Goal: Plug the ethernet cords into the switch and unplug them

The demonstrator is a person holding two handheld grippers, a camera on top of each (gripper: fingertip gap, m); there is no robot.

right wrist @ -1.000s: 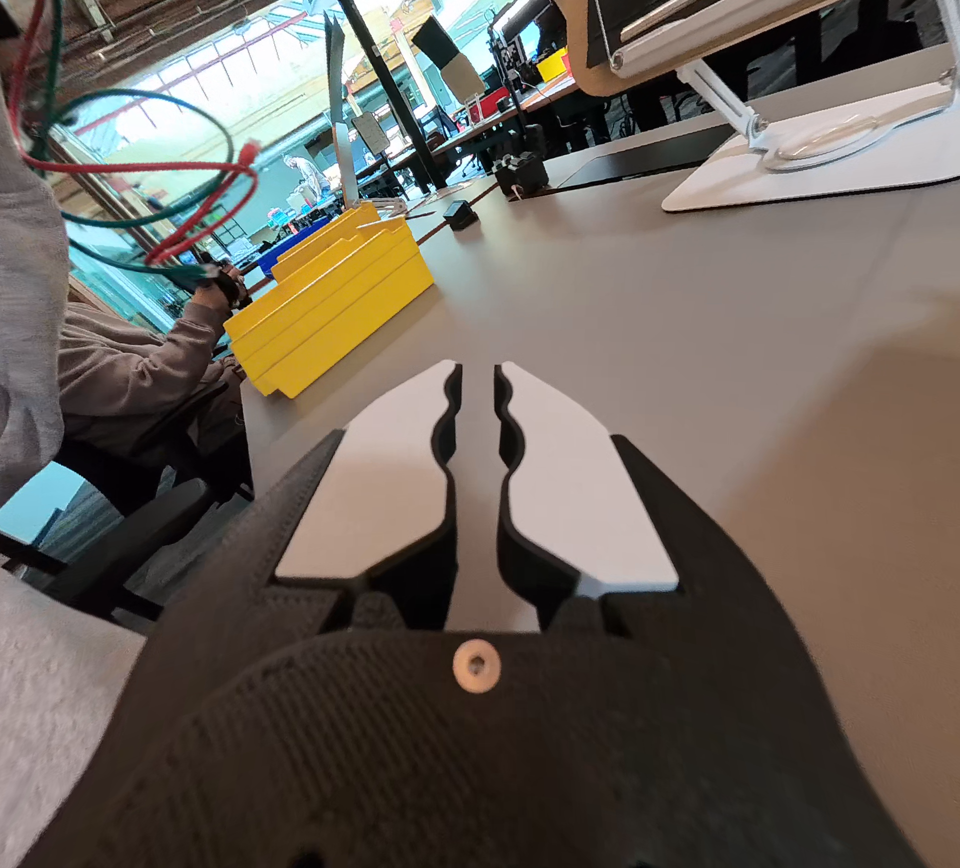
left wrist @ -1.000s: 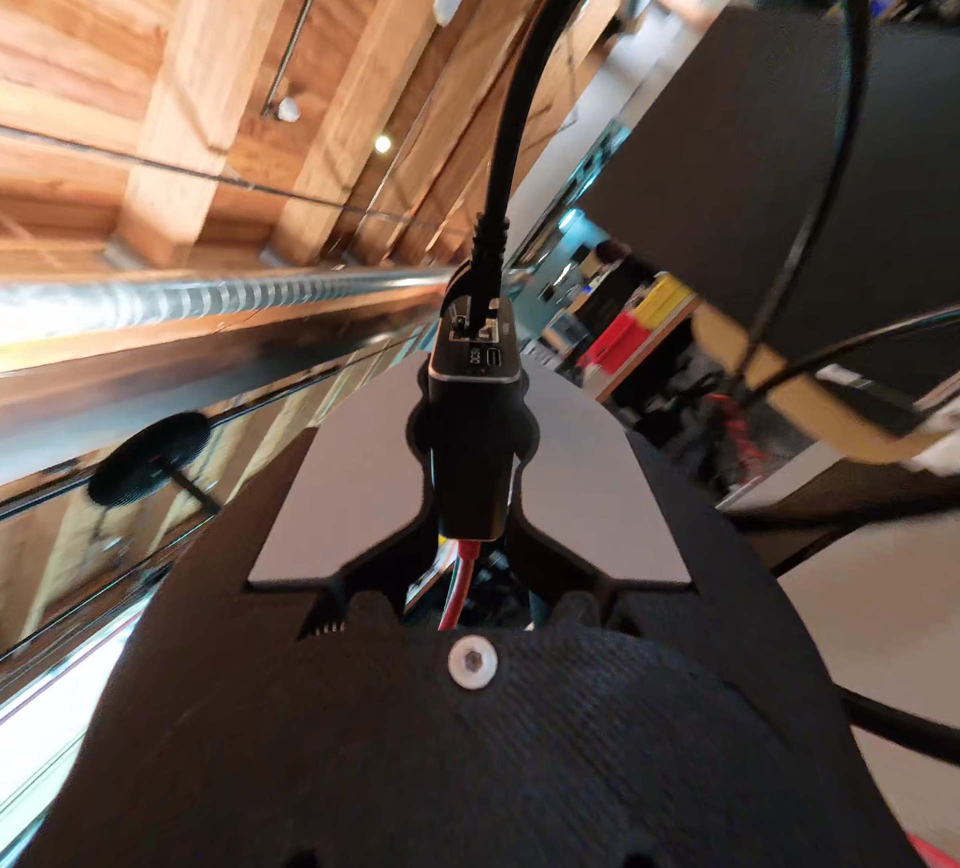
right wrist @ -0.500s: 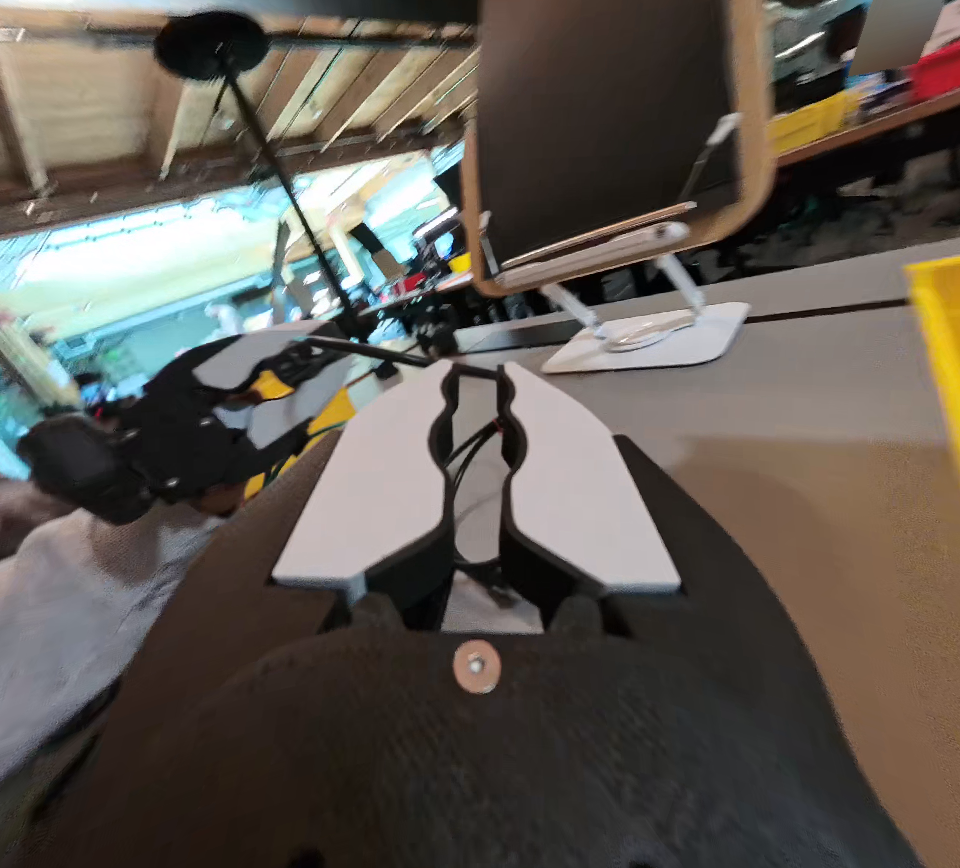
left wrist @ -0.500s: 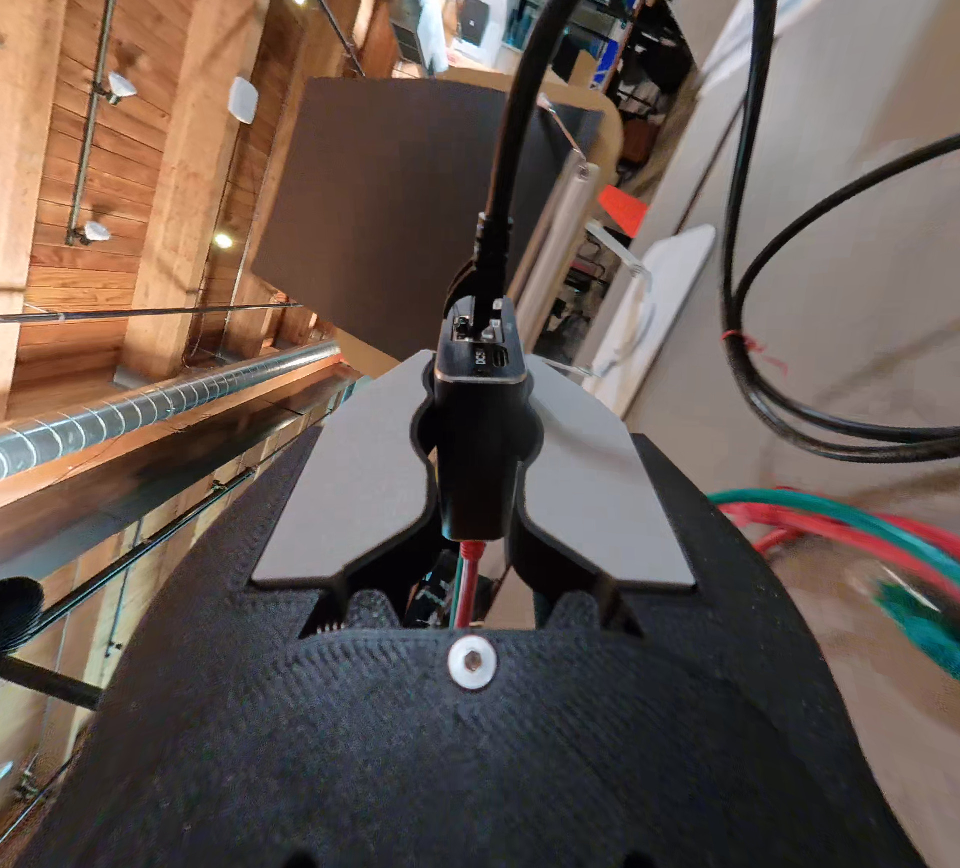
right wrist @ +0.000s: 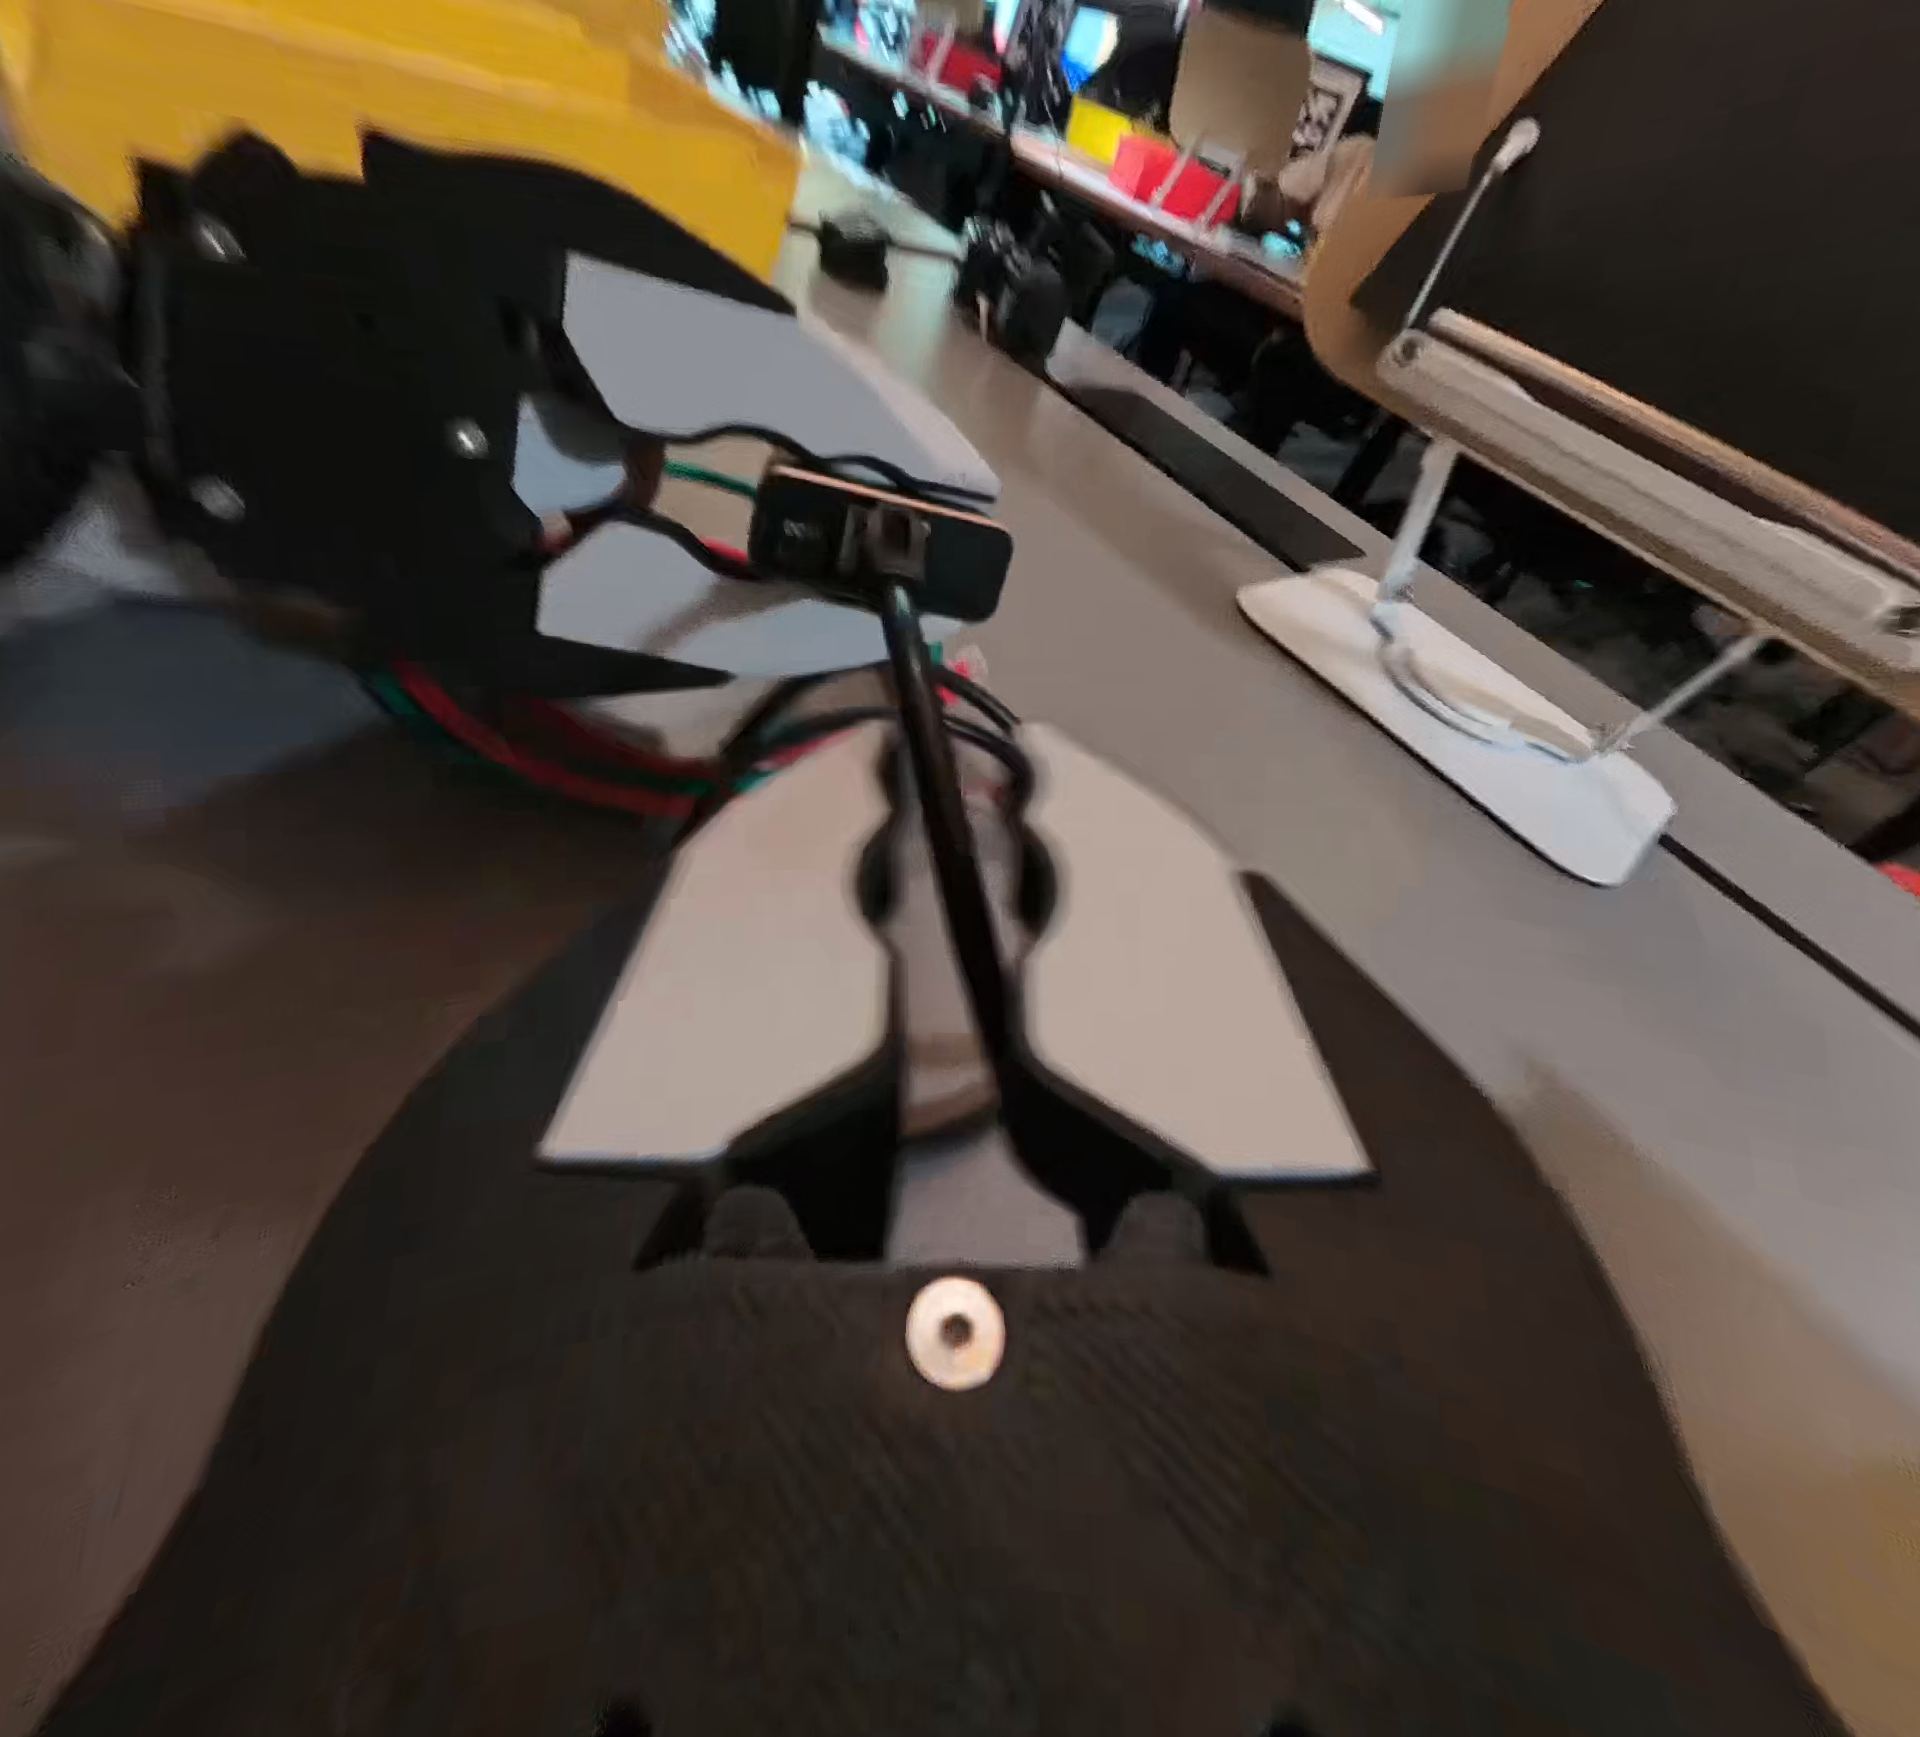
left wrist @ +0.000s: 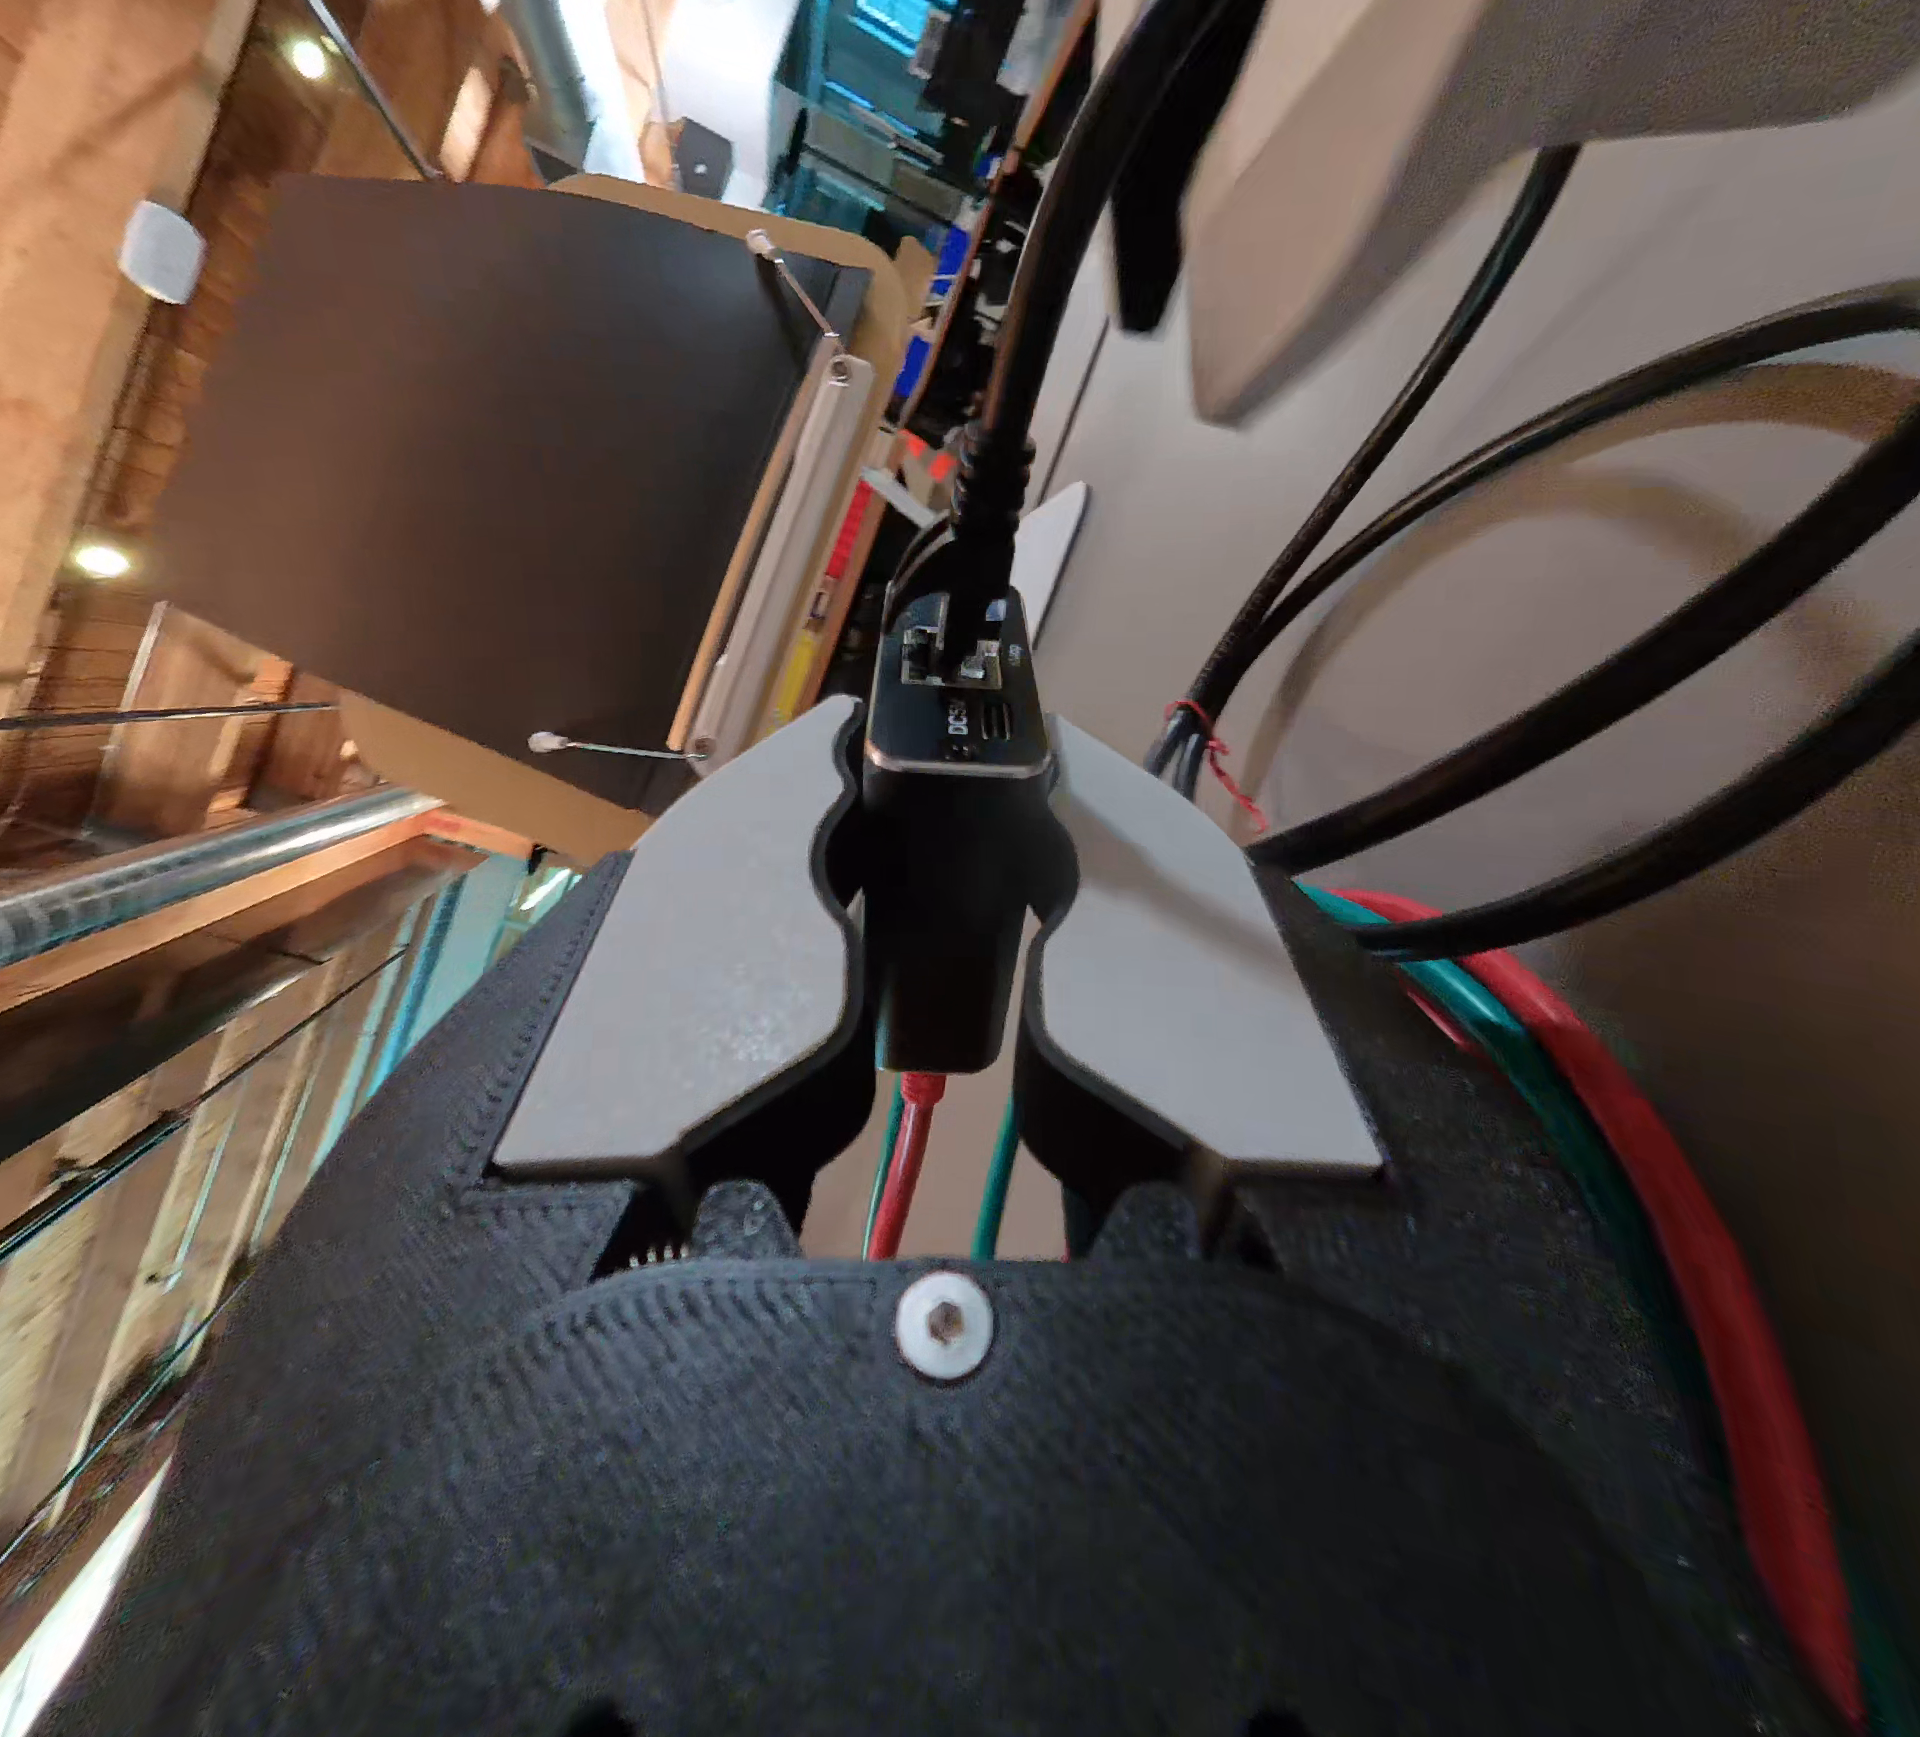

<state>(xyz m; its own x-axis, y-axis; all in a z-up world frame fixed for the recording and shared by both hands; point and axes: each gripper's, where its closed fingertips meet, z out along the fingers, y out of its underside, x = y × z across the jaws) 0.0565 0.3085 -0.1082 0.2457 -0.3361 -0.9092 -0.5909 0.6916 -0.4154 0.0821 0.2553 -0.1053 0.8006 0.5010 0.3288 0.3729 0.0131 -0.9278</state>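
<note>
Left gripper (left wrist: 954, 814) rolled hard onto its side, ceiling at the left of its view and the grey table (left wrist: 1558, 648) at the right. Jaws clamped on the black switch (left wrist: 951, 866), port face pointing forward, held in the air over the table. Black ethernet cord (left wrist: 1023, 337) plugged into a port on that face, arching up and away. Red cord (left wrist: 902, 1168) and green cord (left wrist: 992, 1188) trailing out of the switch's back end, between the fingers.

Right gripper (right wrist: 954, 814) level and low over the table, pointed at the switch (right wrist: 883, 539) from the front. Jaws narrowly parted, straddling the black cord (right wrist: 940, 814) without visibly pinching it.

Compared with half a second ago: right gripper closed in on the left one, switch now just ahead of its tips; black cord newly running between its fingers. Left view swung further toward the table, grip unchanged.

Right view smeared by motion, ports hard to read there. Which port holds the black plug: cannot tell. Black cable loops (left wrist: 1662, 607) cut off at the right edge.
</note>
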